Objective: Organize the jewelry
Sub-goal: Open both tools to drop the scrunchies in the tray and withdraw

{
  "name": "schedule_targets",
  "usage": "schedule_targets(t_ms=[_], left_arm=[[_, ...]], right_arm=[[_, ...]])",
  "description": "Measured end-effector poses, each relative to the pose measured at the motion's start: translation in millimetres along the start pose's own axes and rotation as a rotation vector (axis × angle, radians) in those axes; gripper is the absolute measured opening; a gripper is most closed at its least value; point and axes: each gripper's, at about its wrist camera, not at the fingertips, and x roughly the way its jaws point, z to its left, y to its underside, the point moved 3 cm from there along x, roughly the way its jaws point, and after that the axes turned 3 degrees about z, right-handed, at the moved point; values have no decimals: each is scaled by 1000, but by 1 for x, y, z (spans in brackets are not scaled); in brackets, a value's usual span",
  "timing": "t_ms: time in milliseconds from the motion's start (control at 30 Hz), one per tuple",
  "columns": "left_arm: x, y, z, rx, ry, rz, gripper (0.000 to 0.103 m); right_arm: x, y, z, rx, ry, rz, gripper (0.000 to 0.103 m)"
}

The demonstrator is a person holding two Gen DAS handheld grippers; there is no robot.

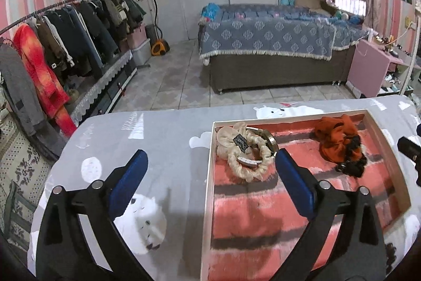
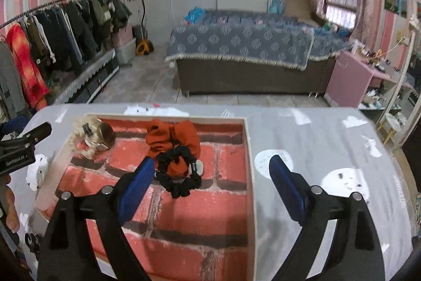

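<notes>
A shallow white-rimmed tray (image 1: 210, 175) with a red brick-pattern lining sits on the table; it also shows in the right wrist view (image 2: 250, 149). In it lie a cream scrunchie (image 1: 247, 149) with a gold bangle (image 1: 271, 140), an orange scrunchie (image 1: 334, 136) and a black scrunchie (image 2: 176, 170). My left gripper (image 1: 210, 165) is open and empty, straddling the tray's left rim. My right gripper (image 2: 210, 170) is open and empty over the tray's right rim, its left finger (image 2: 139, 183) beside the black scrunchie.
The table has a grey cloth with white animal prints (image 1: 147, 217). Beyond it are a clothes rack (image 1: 65, 25), a bed (image 1: 265, 44) and a pink cabinet (image 1: 368, 67). The left gripper's body shows at the left edge of the right wrist view (image 2: 18, 146).
</notes>
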Motion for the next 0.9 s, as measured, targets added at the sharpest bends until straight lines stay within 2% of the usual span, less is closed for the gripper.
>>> schedule_targets(t_ms=[267, 300, 333, 467, 900], left_arm=[[-61, 28, 16, -34, 30, -82, 98], [-68, 32, 18, -31, 30, -98, 98], [-78, 36, 20, -27, 26, -115, 98], [-108, 54, 27, -25, 23, -161, 98], [-167, 118, 45, -11, 58, -217, 98]], right_arm=[[-66, 21, -11, 13, 33, -111, 88], [-72, 23, -14, 17, 29, -122, 89], [-84, 28, -16, 26, 24, -136, 96], [-116, 46, -19, 41, 7, -189, 97], [-162, 107, -18, 67, -47, -182, 97]])
